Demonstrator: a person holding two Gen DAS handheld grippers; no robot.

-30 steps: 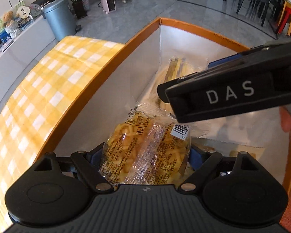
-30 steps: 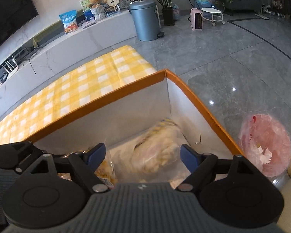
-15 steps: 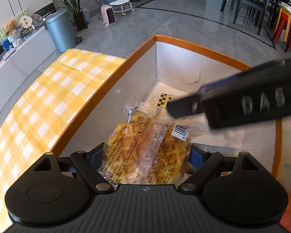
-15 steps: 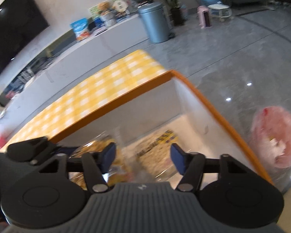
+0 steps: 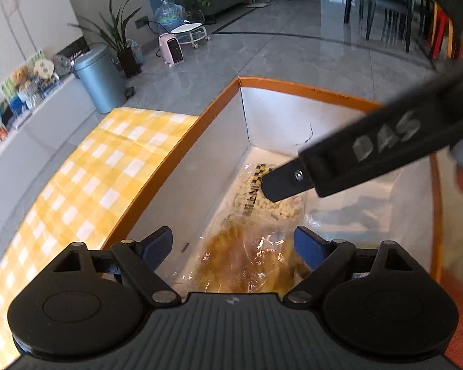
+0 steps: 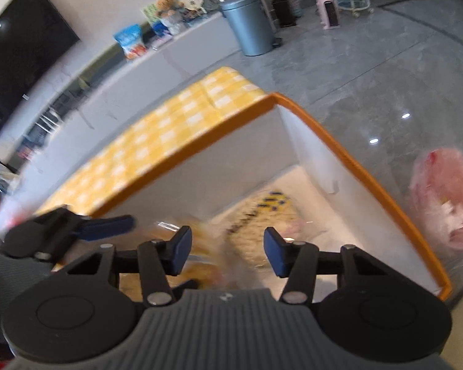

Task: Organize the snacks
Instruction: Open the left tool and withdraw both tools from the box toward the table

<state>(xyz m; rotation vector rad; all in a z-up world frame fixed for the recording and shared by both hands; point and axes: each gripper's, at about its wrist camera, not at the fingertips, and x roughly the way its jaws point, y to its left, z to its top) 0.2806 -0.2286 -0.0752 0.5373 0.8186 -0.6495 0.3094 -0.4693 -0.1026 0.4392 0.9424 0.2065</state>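
We see the left gripper [image 5: 233,245] poised over the orange-rimmed box [image 5: 293,84], its blue-padded fingers spread wide apart and holding nothing. Directly below it, on the white floor of the box, lies a clear packet of golden twisted snacks [image 5: 247,262], and just beyond that, touching or overlapping its far edge, a second clear packet of pale puffed snacks [image 5: 271,197] with black lettering and a checkered strip. The black body of the right gripper [image 6: 227,251], marked DAS, reaches across from the right side of the left wrist view and covers part of the pale packet. In the right wrist view, which is blurred, that gripper's fingers also stand well apart and empty above the same two packets. The box rests beside a yellow checkered tablecloth [image 5: 86,178]. Further off on the grey tiled floor we make out a grey pedal bin [image 5: 98,80], a potted plant [image 5: 120,34] and a small pink heater [image 5: 170,50]; a pink plastic bag [image 6: 444,203] lies just outside the box's right wall.
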